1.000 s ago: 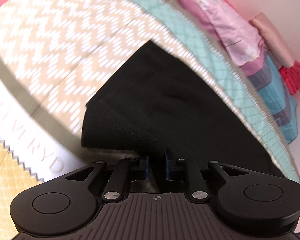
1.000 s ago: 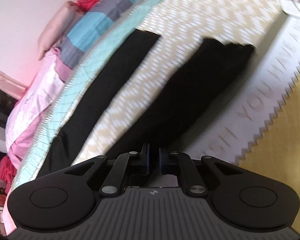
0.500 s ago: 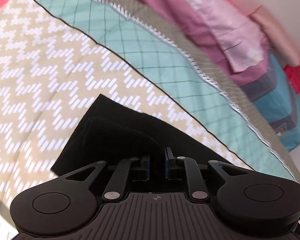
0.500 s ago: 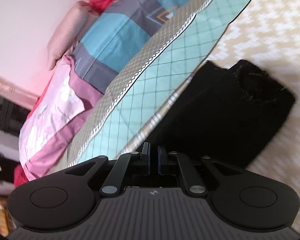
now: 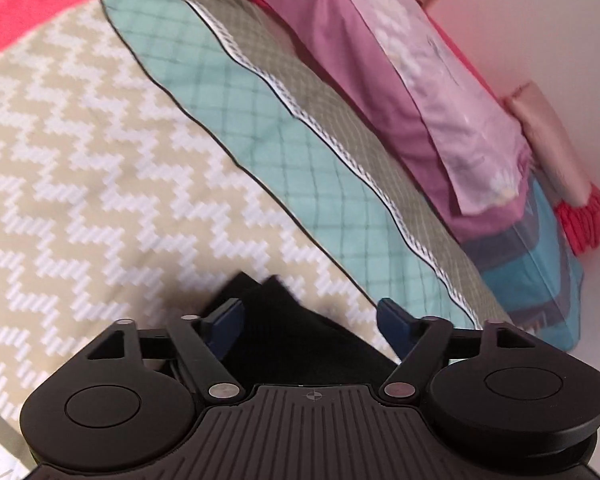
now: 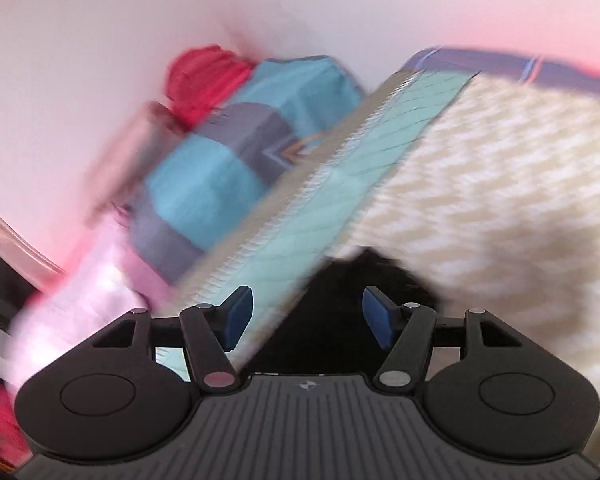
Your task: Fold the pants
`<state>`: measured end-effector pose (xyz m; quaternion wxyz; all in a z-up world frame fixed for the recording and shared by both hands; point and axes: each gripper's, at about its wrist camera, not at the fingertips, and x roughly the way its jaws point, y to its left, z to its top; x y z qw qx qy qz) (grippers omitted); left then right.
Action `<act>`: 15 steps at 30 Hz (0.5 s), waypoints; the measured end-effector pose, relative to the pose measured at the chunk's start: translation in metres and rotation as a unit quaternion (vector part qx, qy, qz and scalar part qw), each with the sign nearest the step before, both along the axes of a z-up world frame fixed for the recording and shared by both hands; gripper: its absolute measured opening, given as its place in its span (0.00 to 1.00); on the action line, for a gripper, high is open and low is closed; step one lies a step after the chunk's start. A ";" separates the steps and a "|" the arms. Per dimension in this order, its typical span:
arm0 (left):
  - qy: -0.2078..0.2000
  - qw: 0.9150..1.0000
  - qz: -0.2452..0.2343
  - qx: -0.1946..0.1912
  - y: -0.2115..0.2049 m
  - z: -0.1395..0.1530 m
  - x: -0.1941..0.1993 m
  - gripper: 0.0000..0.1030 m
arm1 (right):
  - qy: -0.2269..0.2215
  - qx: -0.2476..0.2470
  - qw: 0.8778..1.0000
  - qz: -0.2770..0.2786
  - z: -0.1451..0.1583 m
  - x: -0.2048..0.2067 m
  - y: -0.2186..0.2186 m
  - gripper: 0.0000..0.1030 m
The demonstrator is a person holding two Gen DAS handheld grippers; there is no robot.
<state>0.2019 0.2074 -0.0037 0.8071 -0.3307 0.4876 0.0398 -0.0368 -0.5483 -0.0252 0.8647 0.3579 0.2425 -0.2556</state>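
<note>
Both claws just opened: left claw (image 5: pixel 308 320) spread wide, right claw (image 6: pixel 308 312) spread, black pants (image 5: pixel 292 332) released low centre on bed (image 5: pixel 80 200). Retreat straight, don't snag the fold.

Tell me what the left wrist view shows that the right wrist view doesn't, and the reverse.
Only the left wrist view: the quilt's white zigzag sharp, and the left gripper open. Only the right wrist view: a wide stretch of bare wall, heavy blur, and the right gripper open. Both: black pants lying loose between fingers that have just been opening, the teal border and the pillows.
</note>
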 end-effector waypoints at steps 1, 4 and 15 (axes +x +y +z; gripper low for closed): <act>-0.001 1.000 0.005 0.004 0.001 0.001 -0.003 1.00 | 0.017 -0.015 1.000 0.013 -0.004 -0.001 0.006 0.65; 0.018 1.000 0.000 0.009 -0.006 -0.005 -0.012 1.00 | 0.070 -0.067 0.994 0.041 -0.014 0.009 0.026 0.64; 0.055 0.995 -0.056 0.068 -0.048 -0.011 -0.069 1.00 | 0.159 -0.153 0.964 0.148 -0.044 0.082 0.057 0.74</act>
